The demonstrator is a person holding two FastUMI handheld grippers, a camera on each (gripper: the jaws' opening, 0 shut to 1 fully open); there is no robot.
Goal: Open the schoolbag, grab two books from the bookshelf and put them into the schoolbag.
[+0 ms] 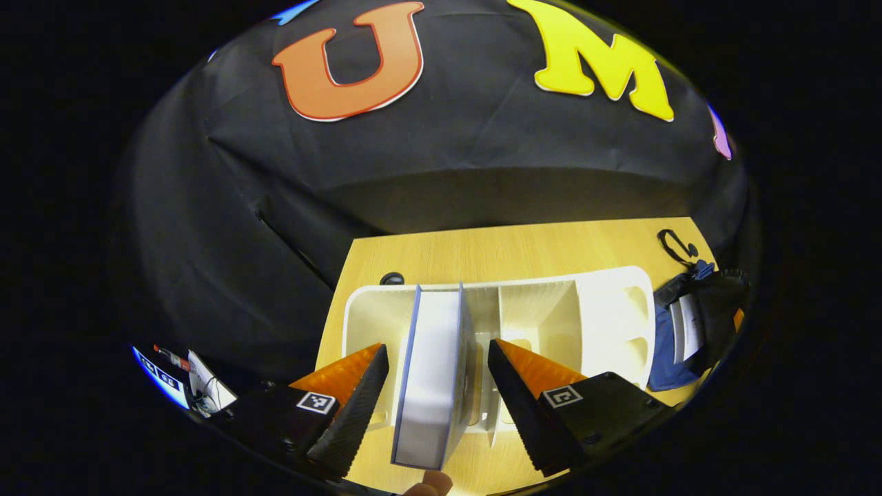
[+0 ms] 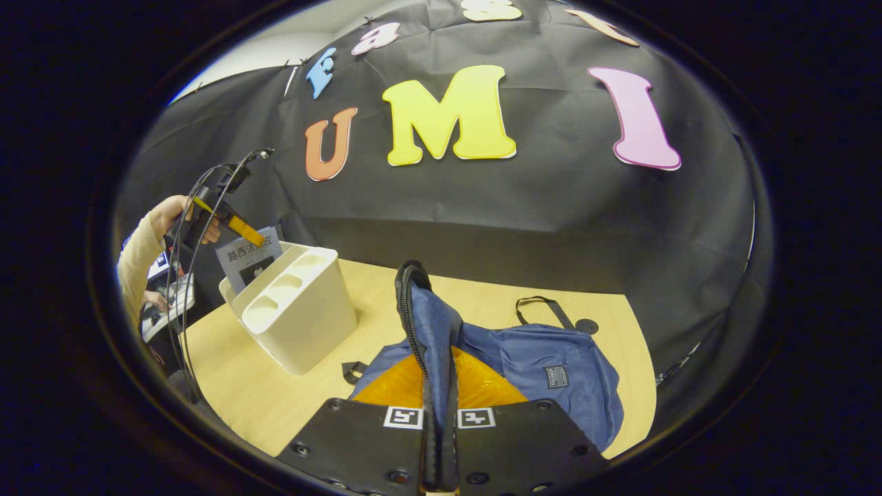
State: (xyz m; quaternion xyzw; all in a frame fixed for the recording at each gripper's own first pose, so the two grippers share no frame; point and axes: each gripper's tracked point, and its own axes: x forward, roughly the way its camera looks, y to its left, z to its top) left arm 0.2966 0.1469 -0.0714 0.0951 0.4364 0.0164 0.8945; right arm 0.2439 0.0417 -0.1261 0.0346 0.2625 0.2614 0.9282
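A blue-covered book point(image 1: 431, 372) stands upright in the white bookshelf point(image 1: 606, 310), page block facing me. My left gripper point(image 1: 437, 346) is open, one finger on each side of the book with a small gap at both sides. In the right gripper view, my right gripper point(image 2: 439, 399) is shut on a raised fold of the blue schoolbag point(image 2: 544, 365), lifting its black-edged rim off the table. The bookshelf point(image 2: 296, 310) stands left of the bag with the book point(image 2: 248, 258) in its far end. The left gripper point(image 2: 234, 224), held by a hand point(image 2: 165, 213), hovers over the book.
The wooden table point(image 2: 262, 393) carries the shelf and bag. The schoolbag point(image 1: 679, 331) lies just right of the shelf in the left gripper view. A black strap point(image 2: 544, 306) of the bag trails behind it. Cables point(image 2: 186, 275) hang at the table's left edge. A fingertip point(image 1: 431, 484) shows below the book.
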